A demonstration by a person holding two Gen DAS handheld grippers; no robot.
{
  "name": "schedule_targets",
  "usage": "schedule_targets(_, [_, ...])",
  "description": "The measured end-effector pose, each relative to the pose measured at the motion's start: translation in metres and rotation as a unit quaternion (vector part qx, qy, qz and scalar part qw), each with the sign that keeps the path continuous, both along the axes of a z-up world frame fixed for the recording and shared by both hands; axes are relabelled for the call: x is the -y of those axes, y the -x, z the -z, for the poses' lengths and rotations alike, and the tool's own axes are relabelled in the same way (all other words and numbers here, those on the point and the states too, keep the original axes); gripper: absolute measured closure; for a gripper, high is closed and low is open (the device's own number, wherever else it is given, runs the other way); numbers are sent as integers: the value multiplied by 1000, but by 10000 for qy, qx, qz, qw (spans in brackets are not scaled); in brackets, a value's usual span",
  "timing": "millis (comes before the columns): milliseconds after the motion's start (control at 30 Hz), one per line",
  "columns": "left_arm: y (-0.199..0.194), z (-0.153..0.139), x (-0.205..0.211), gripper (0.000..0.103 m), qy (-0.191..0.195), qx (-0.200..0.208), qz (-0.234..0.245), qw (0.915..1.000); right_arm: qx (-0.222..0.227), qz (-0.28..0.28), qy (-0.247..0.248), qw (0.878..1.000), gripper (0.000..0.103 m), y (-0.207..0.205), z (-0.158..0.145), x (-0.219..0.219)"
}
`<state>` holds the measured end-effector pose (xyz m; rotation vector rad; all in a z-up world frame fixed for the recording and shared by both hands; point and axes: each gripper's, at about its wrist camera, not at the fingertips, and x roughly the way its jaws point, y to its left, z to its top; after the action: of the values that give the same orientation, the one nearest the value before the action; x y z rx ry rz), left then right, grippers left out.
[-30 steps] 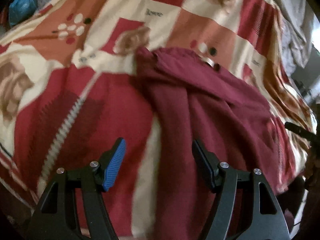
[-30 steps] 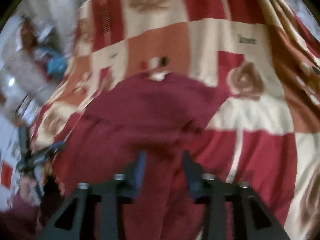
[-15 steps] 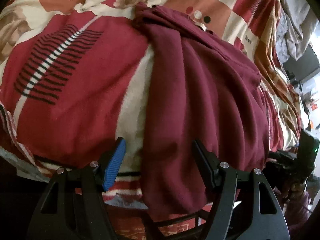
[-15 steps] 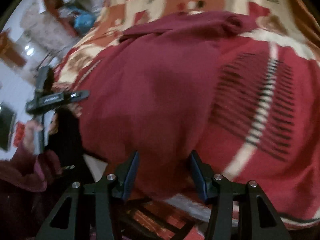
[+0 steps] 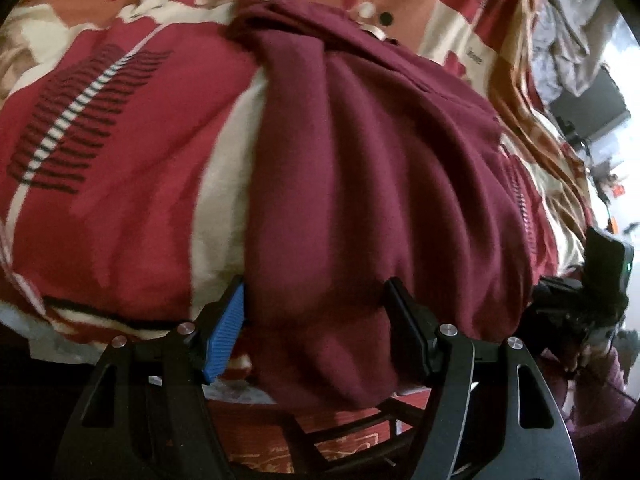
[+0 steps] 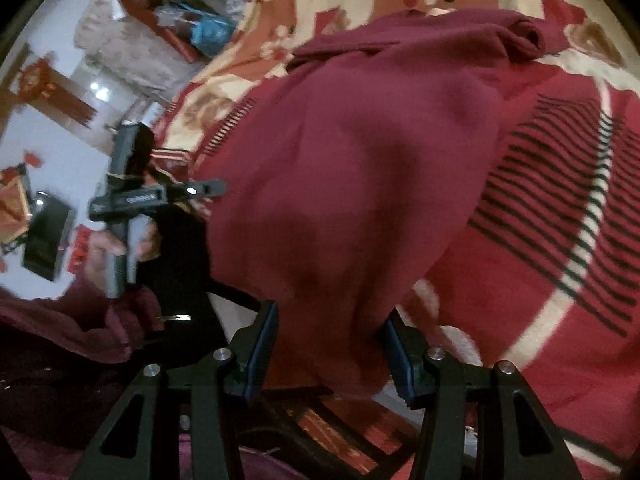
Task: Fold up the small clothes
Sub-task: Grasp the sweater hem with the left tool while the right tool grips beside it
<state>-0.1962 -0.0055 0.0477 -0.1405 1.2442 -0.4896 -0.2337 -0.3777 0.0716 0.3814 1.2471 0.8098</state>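
Fingers (image 5: 226,336) astride maroon garment (image 5: 360,184), downtilted

Printed word "Love" legible on cream squares of the patterned bedspread (image 6: 560,184), in several places. White lettering on the left gripper (image 6: 208,188) body: blurred, unreadable. No other readable text.

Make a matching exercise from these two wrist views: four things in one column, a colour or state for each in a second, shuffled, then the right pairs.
Things:
1. garment
2. blanket
3. left gripper
4. pad on the left gripper's finger

Colour or state:
A. blue, ribbed
B. plain maroon, hem hanging over the bed's edge
C. jaws apart, astride the hem
D. red and cream patchwork print

Pairs: 1-B, 2-D, 3-C, 4-A
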Motion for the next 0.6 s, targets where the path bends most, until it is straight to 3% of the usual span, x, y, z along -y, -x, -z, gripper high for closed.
schedule_targets(67, [-2, 4, 1, 36, -15, -62, 41, 10000, -59, 94, -334, 9994, 55, -2, 3, 2])
schedule_targets(200, [-6, 0, 0, 39, 178, -169, 99, 9996, -401, -20, -209, 9990, 55, -6, 24, -10])
schedule_targets(300, [-8, 7, 0, 41, 188, -215, 34, 9996, -374, -179, -258, 9988, 56, -9, 27, -21])
schedule_targets(333, [-7, 6, 1, 49, 107, -152, 37, 9998, -342, -200, -258, 9989, 63, -9, 27, -20])
schedule_targets(367, [-5, 4, 3, 67, 58, -113, 77, 9999, -282, -220, -277, 9990, 67, -9, 25, -23])
schedule_targets(400, [-5, 1, 2, 73, 83, -124, 140, 9998, -236, -220, -270, 9991, 76, -9, 23, -22])
schedule_targets(467, [-6, -6, -1, 88, 198, -118, 216, 9995, -93, -220, -293, 9993, 82, -7, 16, -18])
schedule_targets(600, [-13, -31, -10, 95, 691, -34, 301, 9971, 174, 104, -701, 9973, 87, -7, -9, -7])
